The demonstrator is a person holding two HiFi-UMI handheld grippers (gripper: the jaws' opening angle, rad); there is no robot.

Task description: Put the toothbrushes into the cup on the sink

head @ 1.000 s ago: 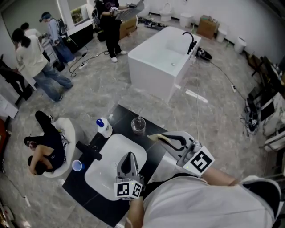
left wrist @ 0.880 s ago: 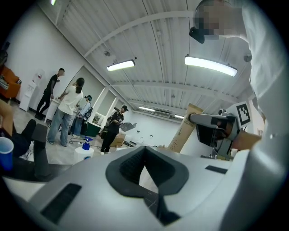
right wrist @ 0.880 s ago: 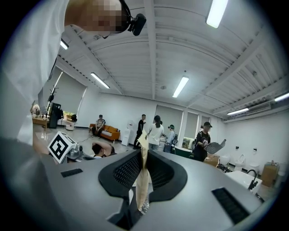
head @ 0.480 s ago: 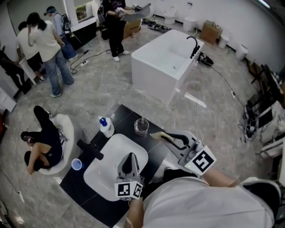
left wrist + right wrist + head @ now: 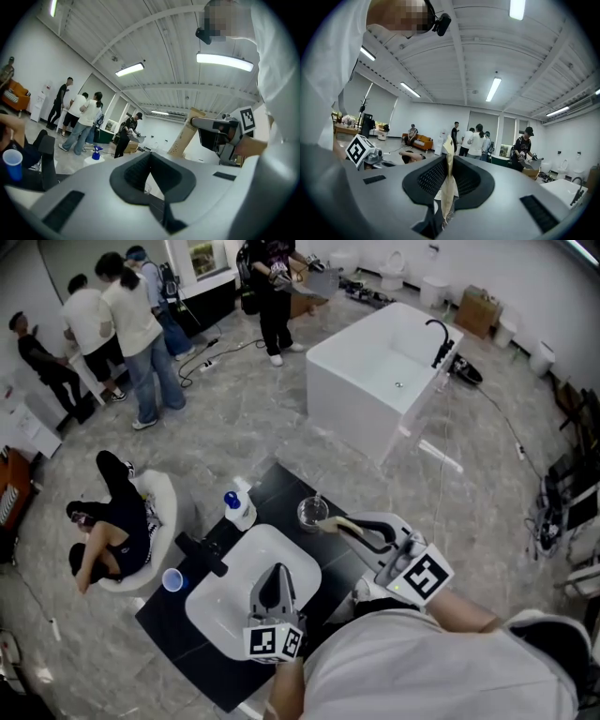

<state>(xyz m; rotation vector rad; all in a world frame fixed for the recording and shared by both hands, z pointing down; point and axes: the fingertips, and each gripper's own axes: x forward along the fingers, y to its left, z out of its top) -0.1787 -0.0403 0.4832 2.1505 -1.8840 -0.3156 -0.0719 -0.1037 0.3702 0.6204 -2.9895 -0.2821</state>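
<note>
Your black counter carried a white oval sink basin. Your left claw hovered over the basin, its jaws pressed together on nothing. Your right claw was clamped on a pale cream toothbrush, whose tip lay just beside the clear glass cup on the counter behind the basin.

One glass cup, one blue cup, one spray bottle (blue-capped), one sink, one toothbrush.
</note>
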